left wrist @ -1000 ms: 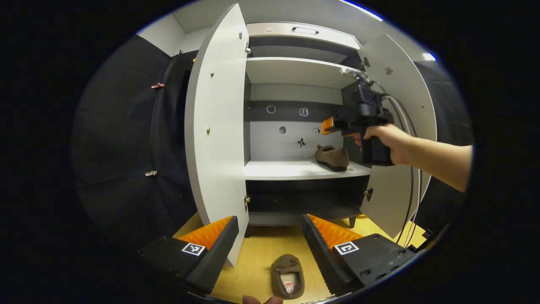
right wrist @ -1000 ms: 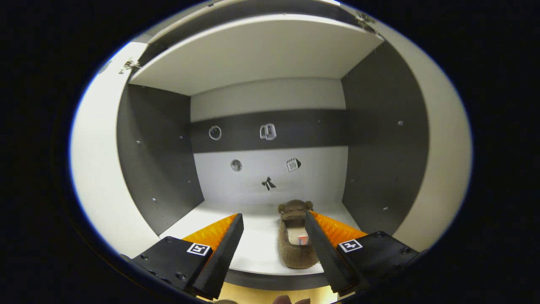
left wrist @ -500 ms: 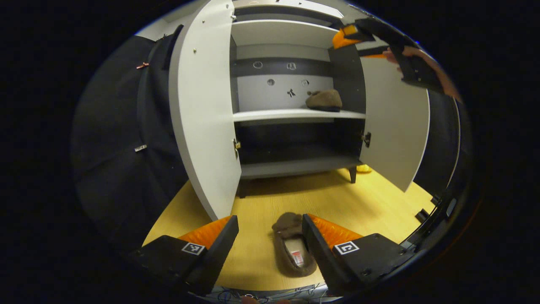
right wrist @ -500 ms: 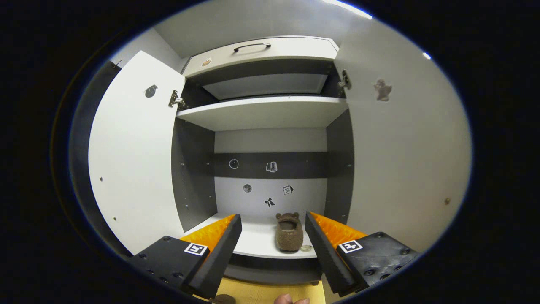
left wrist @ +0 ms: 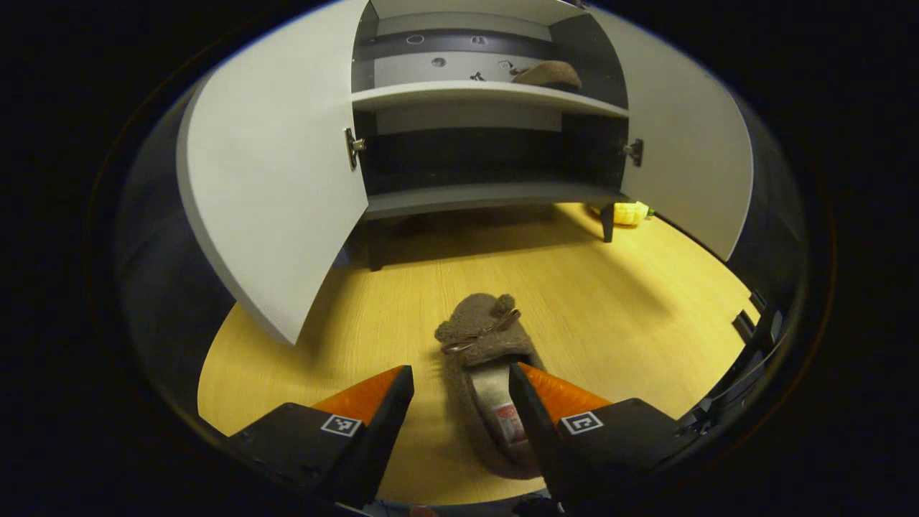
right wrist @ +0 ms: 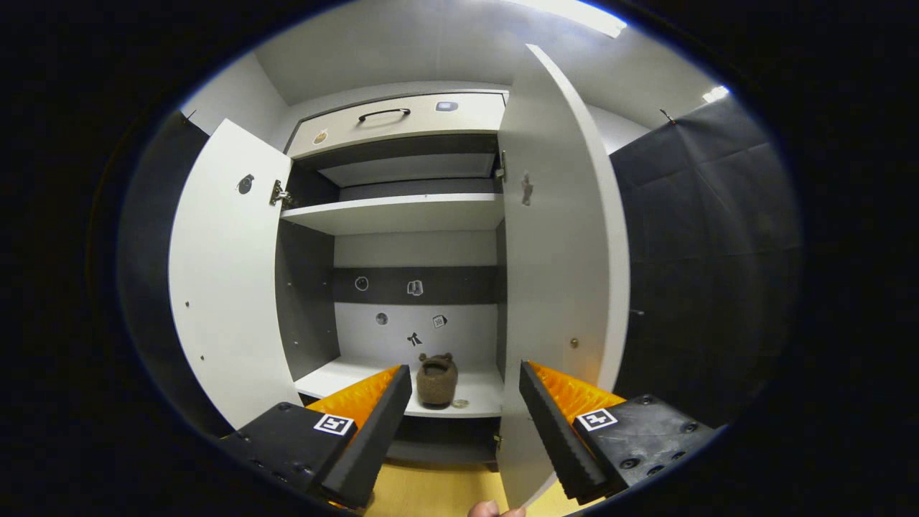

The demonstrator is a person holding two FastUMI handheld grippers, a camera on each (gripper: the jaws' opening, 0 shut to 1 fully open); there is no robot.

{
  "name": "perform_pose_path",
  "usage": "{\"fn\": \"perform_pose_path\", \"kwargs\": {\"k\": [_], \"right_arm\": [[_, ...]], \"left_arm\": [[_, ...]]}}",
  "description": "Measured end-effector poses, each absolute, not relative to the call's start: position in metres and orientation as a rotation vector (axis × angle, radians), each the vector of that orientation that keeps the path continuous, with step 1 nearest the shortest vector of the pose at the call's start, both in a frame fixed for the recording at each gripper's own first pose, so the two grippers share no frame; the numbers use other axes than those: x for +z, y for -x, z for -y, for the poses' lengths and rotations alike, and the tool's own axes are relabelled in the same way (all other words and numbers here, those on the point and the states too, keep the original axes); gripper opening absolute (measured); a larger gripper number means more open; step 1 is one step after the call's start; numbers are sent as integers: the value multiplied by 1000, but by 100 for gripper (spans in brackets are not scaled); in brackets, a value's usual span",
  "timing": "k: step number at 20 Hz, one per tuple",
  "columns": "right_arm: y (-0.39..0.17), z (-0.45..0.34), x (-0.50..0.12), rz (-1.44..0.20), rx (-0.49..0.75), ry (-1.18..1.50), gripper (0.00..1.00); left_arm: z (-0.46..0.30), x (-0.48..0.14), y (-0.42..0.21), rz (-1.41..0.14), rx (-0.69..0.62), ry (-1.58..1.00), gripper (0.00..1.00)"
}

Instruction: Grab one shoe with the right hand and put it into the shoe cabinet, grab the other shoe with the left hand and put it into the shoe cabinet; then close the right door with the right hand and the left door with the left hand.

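On floor, 2nd shoe (left wrist: 482,359) sits w/ left gripper (left wrist: 459,402) spread wide astride its heel, prob. for pickup; 1st shoe (right wrist: 436,379) on cabinet shelf (right wrist: 337,377), right gripper (right wrist: 465,402) released, empty.

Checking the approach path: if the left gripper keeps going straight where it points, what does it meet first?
Likely the brown slipper on the floor; it lies between the open left gripper fingers, though depth is unclear.
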State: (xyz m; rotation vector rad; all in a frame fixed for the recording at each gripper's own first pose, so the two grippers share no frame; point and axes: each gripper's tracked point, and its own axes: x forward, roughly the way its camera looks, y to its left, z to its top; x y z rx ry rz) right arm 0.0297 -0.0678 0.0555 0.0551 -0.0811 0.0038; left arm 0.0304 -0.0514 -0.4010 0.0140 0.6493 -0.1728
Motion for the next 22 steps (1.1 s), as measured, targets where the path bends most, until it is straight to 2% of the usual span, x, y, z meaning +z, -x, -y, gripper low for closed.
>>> {"fn": "perform_pose_path", "kwargs": {"k": [1, 2, 3, 4, 6, 9, 10, 12, 17, 18, 19, 22], "right_arm": [[-26, 76, 57, 82, -4, -48, 96], [-16, 76, 60, 79, 7, -54, 96], [-17, 80, 60, 76, 13, -57, 95], [-12, 81, 60, 75, 15, -48, 95], [-8, 85, 61, 77, 8, -29, 96], [3, 78, 62, 67, 24, -78, 96], [4, 80, 62, 63, 20, -87, 96], [6, 85, 60, 56, 18, -100, 96], [12, 100, 60, 41, 0, -141, 96], [14, 103, 59, 36, -3, -144, 100], [15, 107, 57, 31, -5, -149, 96], [14, 117, 56, 16, -10, -146, 96]], "left_arm": [[50, -412, -36, -665, -164, -30, 85], [49, -421, -43, -676, -155, -45, 80], [52, -429, -48, -682, -156, -41, 74], [56, -433, -53, -682, -161, -22, 61], [66, -436, -63, -666, -180, 15, 51], [59, -441, -75, -658, -132, 11, 38], [57, -442, -76, -662, -115, 20, 24], [58, -441, -78, -672, -122, 29, 12], [51, -422, -74, -709, -96, -15, 6], [51, -410, -73, -708, -91, -5, 6], [50, -397, -72, -708, -85, 1, 6], [46, -345, -73, -689, -63, -4, 6]]}}
